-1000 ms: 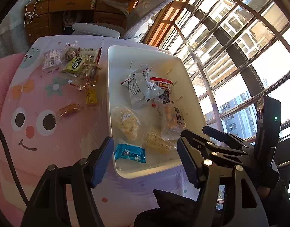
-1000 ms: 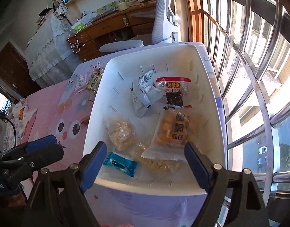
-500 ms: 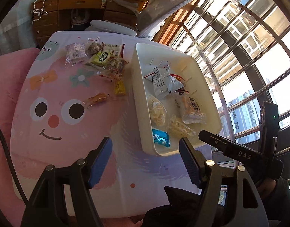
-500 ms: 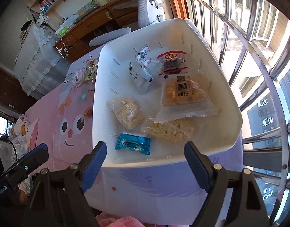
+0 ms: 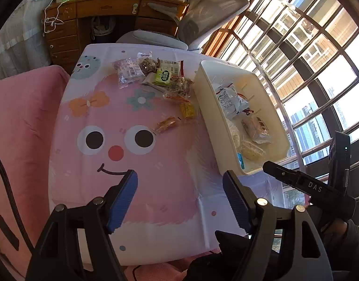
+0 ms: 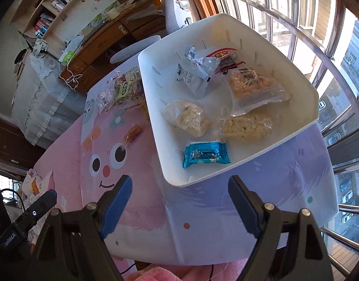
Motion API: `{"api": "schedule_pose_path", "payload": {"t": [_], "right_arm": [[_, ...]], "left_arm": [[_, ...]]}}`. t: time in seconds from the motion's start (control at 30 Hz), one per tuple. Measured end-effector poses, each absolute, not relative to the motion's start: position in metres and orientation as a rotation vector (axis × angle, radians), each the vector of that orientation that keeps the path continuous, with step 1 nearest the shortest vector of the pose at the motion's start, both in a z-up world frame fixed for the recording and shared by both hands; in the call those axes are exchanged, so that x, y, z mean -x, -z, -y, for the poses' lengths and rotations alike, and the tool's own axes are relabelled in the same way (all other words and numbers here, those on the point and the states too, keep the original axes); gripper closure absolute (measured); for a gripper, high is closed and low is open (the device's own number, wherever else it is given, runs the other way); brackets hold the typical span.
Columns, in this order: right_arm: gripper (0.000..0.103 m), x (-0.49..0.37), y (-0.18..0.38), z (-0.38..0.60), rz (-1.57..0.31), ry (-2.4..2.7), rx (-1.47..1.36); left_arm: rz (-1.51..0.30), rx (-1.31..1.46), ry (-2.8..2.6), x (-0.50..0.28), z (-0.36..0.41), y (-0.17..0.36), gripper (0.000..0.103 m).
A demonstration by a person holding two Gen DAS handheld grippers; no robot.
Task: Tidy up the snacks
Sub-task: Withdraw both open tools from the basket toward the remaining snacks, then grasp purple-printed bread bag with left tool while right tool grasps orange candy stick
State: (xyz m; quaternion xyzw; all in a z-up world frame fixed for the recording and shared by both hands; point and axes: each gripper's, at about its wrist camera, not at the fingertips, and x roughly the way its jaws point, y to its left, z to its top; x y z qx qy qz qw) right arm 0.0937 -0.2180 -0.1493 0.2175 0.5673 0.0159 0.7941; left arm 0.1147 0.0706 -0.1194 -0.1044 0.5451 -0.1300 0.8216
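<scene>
left wrist: left gripper (image 5: 179, 195) jaws opening, nothing between them, above the tablecloth (image 5: 156, 164); loose snacks (image 5: 165, 79) beside the white bin (image 5: 207, 98) | right wrist: right gripper (image 6: 179, 203) spread wide, empty; blue packet (image 6: 205, 155) in bin (image 6: 153, 126) with other snacks

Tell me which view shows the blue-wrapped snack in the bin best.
The right wrist view: the blue-wrapped snack lies flat and whole near the white bin's front corner. In the left wrist view only a thin blue sliver shows behind the bin's near wall.
</scene>
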Motion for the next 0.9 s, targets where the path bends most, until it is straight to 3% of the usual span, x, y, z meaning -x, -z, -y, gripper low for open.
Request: {"api": "schedule_pose_path", "payload": {"t": [0.5, 0.9], "right_arm": [[0.019, -0.082, 0.162, 0.144, -1.206, 0.01, -0.496], [0.019, -0.118, 0.181, 0.104, -1.175, 0.047, -0.485]], "left_arm": [[-1.232, 0.109, 0.204, -0.152, -0.148, 0.131, 0.027], [-1.242, 0.097, 0.121, -0.222, -0.166, 0.132, 0.026]]}}
